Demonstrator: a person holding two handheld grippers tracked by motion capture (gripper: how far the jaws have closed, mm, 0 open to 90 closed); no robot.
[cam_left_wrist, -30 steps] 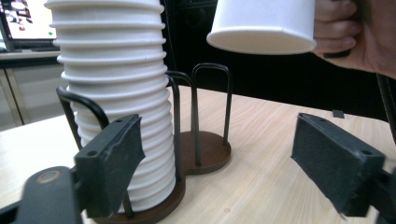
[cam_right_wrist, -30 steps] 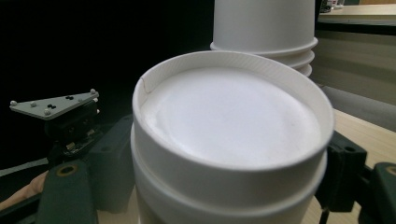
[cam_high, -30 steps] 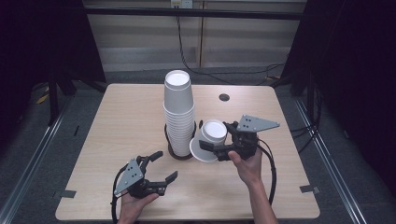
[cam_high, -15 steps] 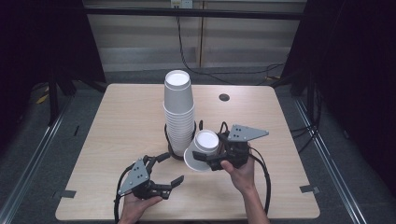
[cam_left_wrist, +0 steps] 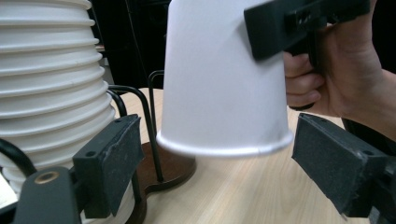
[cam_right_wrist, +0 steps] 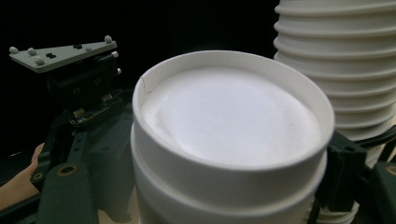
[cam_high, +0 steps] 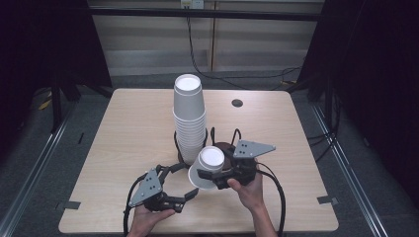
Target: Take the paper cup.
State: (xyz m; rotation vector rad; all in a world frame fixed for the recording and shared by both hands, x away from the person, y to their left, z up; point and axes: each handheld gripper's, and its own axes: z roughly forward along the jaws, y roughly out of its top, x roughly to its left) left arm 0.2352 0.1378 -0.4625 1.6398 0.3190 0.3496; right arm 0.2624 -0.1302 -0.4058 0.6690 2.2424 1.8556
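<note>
A tall stack of upside-down white paper cups [cam_high: 188,116] stands in a black wire holder [cam_left_wrist: 150,122] on a dark round base at mid-table. My right gripper [cam_high: 210,176] is shut on one more white cup [cam_high: 211,159], held base up just in front of the stack. In the right gripper view that cup [cam_right_wrist: 229,140] sits between the jaws, its base toward the camera. My left gripper [cam_high: 180,183] is below and left of it, open. In the left gripper view the cup's rim [cam_left_wrist: 224,147] hangs just above the table between the two pads [cam_left_wrist: 109,163], touching neither.
The light wooden table [cam_high: 123,133] has a small dark round hole [cam_high: 237,103] at the back right. Black cables trail from both grippers toward the front edge. Dark floor and black frames surround the table.
The right gripper has carried the cup down and to the left, from beside the stack to close in front of the left gripper's jaws. The left gripper has hardly moved.
</note>
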